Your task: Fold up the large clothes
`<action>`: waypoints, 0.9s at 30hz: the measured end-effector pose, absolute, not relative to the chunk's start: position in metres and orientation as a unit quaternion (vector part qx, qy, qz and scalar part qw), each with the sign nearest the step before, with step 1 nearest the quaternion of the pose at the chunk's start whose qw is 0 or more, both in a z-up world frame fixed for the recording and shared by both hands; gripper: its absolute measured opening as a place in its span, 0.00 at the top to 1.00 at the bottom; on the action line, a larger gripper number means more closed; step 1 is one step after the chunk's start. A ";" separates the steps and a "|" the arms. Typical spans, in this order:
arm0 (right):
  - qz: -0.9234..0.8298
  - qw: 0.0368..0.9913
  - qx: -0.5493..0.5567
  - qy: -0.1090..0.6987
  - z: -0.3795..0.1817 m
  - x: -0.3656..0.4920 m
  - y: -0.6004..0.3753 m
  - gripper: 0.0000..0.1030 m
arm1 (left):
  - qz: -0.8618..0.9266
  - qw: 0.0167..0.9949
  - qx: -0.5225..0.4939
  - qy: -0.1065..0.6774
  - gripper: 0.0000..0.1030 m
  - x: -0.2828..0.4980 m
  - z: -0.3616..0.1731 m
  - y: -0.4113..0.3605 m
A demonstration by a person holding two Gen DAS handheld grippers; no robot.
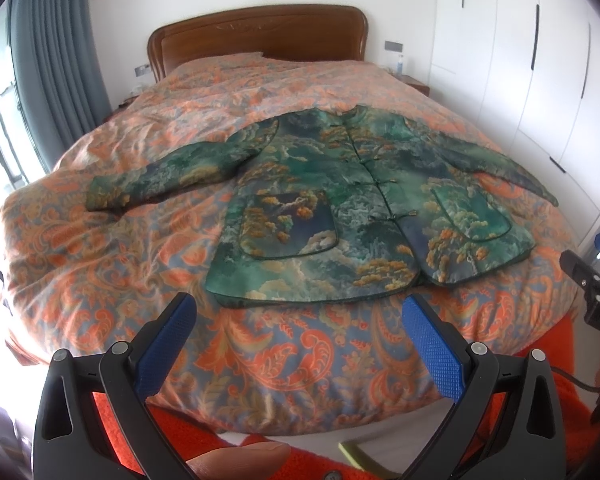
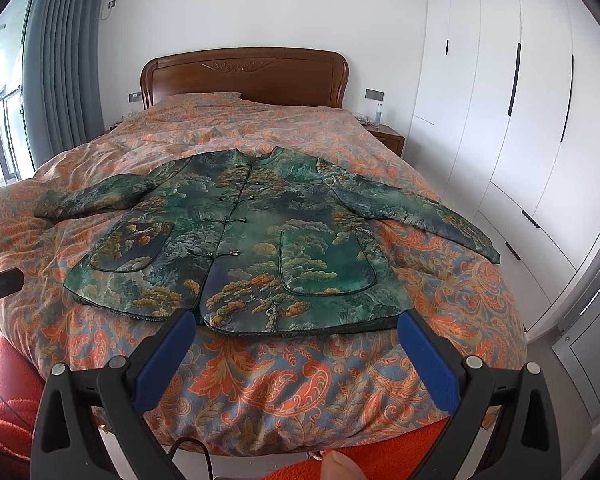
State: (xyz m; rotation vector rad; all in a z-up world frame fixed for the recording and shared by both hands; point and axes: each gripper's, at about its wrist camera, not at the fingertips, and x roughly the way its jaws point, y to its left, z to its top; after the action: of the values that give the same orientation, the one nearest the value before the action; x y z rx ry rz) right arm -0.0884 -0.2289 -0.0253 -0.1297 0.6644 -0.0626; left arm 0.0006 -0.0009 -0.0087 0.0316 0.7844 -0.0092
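- A green jacket [image 1: 332,200] with a tree-and-cloud print lay flat, front up, in the middle of the left wrist view, on a bed covered by an orange patterned quilt [image 1: 140,280].
- Its front was fastened down the middle, and both sleeves were spread out sideways, one toward the left of the frame and one toward the right.
- The left gripper [image 1: 300,312] filled the bottom of that frame, its blue pads spread wide and holding nothing, just short of the jacket's near hem.
- A thumb tip [image 1: 240,458] showed at the bottom edge between the gripper's black arms.
- In the right wrist view the right gripper [image 2: 296,328] was also spread wide and empty, its pad tips overlapping the jacket's [image 2: 236,248] near hem in the picture; whether they touched the cloth could not be told.
- A wooden headboard [image 2: 244,76] stood at the upper centre of that frame, white wardrobe doors [image 2: 520,120] ran down the right side, and a grey curtain [image 2: 60,60] hung at the upper left.
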 end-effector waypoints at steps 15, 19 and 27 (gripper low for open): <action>-0.028 0.941 -0.068 0.329 -0.028 -0.087 -0.224 0.00 | -0.005 0.924 0.015 0.383 0.01 -0.002 -0.009 -0.003; -0.027 0.941 -0.068 0.330 -0.029 -0.087 -0.224 0.00 | -0.005 0.924 0.014 0.383 0.01 -0.005 -0.011 -0.007; -0.027 0.940 -0.068 0.334 -0.031 -0.087 -0.223 0.00 | -0.004 0.922 0.013 0.387 0.01 -0.003 -0.014 -0.005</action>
State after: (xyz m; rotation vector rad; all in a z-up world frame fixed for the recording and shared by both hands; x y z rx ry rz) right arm -0.0867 -0.2233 -0.0313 -0.1383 0.6814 -0.0559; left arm -0.0027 -0.0052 -0.0137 0.0257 0.7958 -0.0089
